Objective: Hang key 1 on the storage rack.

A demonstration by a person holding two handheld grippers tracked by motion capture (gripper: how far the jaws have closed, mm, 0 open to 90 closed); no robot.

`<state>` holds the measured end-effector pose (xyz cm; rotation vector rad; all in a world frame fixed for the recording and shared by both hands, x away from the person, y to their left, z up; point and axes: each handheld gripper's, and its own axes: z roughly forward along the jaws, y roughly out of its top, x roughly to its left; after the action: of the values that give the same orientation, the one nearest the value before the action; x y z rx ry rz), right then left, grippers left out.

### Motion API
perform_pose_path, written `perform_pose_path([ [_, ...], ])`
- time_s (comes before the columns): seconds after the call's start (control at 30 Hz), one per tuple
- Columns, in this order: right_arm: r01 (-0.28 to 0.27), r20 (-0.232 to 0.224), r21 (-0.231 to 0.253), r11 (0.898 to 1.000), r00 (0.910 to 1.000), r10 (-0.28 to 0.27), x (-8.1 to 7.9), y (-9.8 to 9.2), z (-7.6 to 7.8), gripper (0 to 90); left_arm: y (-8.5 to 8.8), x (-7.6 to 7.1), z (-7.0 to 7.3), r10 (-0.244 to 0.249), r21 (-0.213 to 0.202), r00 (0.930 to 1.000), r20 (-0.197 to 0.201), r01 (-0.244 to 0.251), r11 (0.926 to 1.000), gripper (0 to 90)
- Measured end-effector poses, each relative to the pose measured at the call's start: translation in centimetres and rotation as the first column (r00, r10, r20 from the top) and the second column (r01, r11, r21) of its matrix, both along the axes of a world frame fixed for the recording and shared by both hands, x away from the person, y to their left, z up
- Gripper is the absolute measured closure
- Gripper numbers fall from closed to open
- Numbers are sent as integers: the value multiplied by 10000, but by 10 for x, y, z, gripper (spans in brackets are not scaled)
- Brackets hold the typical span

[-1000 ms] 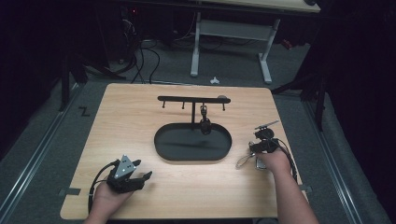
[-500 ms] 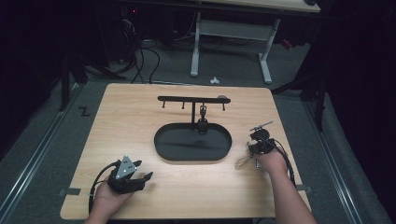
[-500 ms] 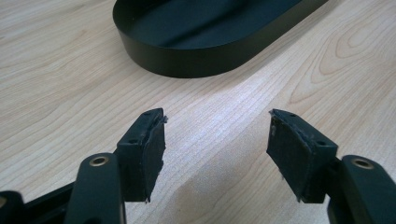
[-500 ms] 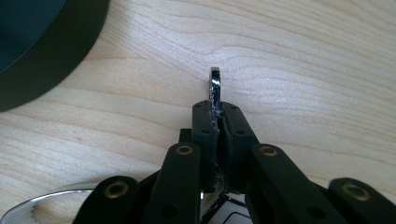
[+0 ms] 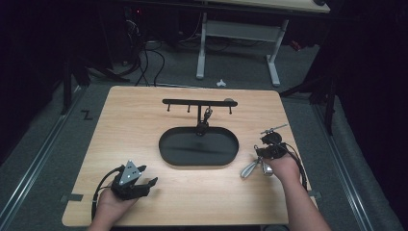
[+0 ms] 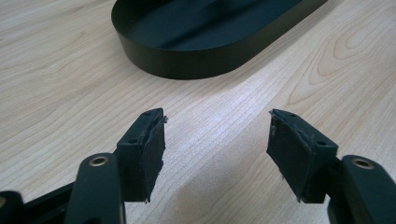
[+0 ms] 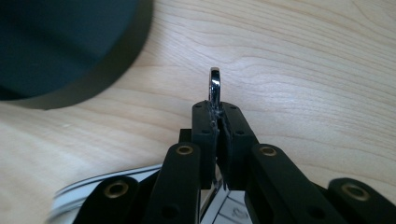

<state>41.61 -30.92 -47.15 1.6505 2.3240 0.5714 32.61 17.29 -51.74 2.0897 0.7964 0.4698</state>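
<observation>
Two tools: right tool [image 7: 217, 122] pinched on metal utensil [image 7: 215, 86] beside tray [image 5: 198, 146], left tool [image 6: 217, 140] wide over bare table [image 5: 134, 125].

left gripper [image 5: 146, 183] resting low at the near left, jaws parted wide, right gripper [image 5: 259, 155] at the near right, jaws just pinched together, both forearms entering from the bottom edge

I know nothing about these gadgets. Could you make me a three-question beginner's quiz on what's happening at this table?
1. True or false: the left gripper holds something.
2. What is the right gripper clamped on? A) chrome utensil handle B) cable C) black tray
3. Where on the wooden table does the hook rack stand?

Key:
1. False; its jaws stand open over bare wood.
2. A, the chrome utensil handle.
3. Just behind the black tray.
</observation>
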Motion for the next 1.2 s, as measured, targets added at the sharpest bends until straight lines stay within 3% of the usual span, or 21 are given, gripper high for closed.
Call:
perform_pose_path([
  [0.3,-573,-213,-63,9983,9981,572,-9,3,37,859,0,-1,0,21,-24,10000,-1,-21,10000,371],
  [0.6,-943,-32,-187,9954,9955,943,-19,10,70,860,-1,-1,1,26,-51,10000,36,-26,10000,367],
  [1.2,-1417,413,68,9899,9891,1413,-30,22,90,861,0,-1,1,61,-132,9999,108,-59,9999,370],
])
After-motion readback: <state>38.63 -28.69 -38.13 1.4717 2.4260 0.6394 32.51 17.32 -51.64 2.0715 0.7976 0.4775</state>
